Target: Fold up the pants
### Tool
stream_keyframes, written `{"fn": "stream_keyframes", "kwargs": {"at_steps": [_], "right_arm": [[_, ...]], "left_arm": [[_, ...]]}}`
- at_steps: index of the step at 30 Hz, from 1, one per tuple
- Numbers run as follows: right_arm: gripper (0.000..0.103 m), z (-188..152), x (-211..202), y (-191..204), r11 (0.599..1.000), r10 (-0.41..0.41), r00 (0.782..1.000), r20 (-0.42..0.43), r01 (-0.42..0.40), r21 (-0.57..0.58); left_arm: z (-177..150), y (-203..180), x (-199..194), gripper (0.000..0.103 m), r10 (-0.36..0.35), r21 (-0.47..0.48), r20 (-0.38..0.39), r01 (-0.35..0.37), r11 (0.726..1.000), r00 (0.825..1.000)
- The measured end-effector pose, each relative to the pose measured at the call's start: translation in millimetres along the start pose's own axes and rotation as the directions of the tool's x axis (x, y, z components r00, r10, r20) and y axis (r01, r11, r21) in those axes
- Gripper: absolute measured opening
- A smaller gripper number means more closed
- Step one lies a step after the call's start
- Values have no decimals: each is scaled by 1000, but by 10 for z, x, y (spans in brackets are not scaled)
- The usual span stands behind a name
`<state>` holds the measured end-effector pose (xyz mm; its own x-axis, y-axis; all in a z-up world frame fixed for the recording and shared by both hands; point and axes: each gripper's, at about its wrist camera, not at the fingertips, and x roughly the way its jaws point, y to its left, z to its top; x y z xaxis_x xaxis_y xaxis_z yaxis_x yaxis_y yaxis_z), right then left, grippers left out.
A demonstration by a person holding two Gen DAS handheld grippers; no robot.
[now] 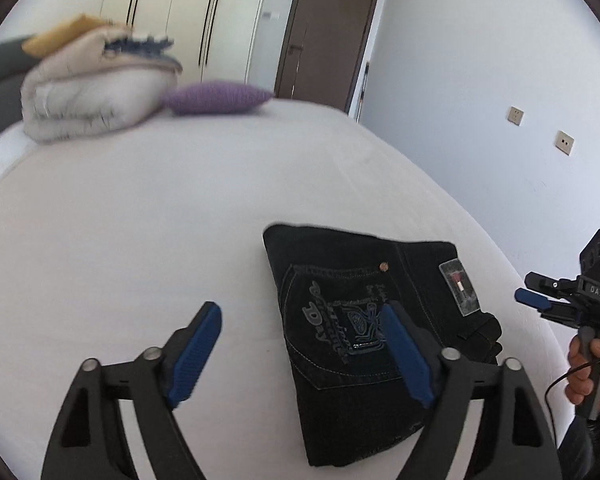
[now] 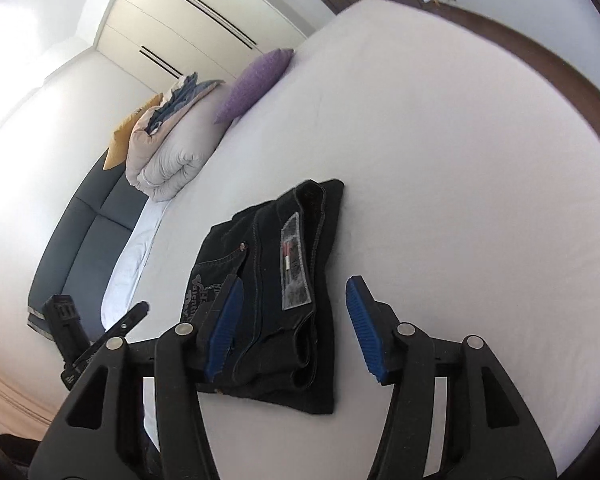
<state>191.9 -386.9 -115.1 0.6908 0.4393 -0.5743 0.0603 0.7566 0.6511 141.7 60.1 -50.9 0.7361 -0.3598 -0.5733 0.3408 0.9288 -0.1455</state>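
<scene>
The pants (image 1: pixel 364 344) are black jeans, folded up into a small flat pile on the white bed (image 1: pixel 140 216). A back pocket with stitched letters faces up, and a clear tag sits near the waistband.

The left hand-held gripper (image 1: pixel 300 344) is wide open. Nothing is between its blue pads (image 1: pixel 198 354). The pants lie just in front of it and a bit to its right, so its right finger shows in front of the pocket. The bare bed is under its left finger.

The right hand-held gripper (image 2: pixel 296 328) is open too, but not as wide. It holds nothing. The pants (image 2: pixel 276 280) lie right in front of it, below the gap between its two fingers, and I cannot tell if the fingers touch the cloth.

From the left hand-held gripper, the right one (image 1: pixel 540 300) is off to the right side, past the pants, with a hand (image 1: pixel 588 368) around its handle.

Far ahead of both, at the far end of the bed, there is a rolled blanket (image 1: pixel 88 92) with a purple pillow (image 1: pixel 216 98) beside it.
</scene>
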Motion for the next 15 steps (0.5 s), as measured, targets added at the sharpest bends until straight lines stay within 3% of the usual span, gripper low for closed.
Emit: {"fn": "stream_keyframes", "kwargs": {"at_steps": [1,4,8,9,11,12,15], "right_arm": [[54,-50,-162,124,999,-18,999,37,19,-38],[56,-219,-621,605,978,-85,981,172,115,-175],[76,-514,-1142,1236,932,-108,925,365,223,-287],[80,-616,-1297,1422,918,-102,900,424,249,-308],[99,-808,-1604,1596,900,-77,849,522,284,-330],[103,-916,-1760,1698,889,-65,812,580,311,-336],[103,-1174,-2090,1962,845,-28,717,697,389,-367]], "left_arm": [[6,-89,-218,103,39,38,64,-41,998,997],[33,-298,-768,103,114,112,230,-143,983,966],[-2,-419,-1503,103,213,98,367,-265,959,906],[-26,-438,-1667,103,225,83,392,-278,957,892],[-58,-465,-1923,103,227,60,417,-276,959,880],[-77,-472,-2053,103,225,38,426,-265,963,876],[-154,-514,-2321,103,277,-11,381,-295,956,882]]}}
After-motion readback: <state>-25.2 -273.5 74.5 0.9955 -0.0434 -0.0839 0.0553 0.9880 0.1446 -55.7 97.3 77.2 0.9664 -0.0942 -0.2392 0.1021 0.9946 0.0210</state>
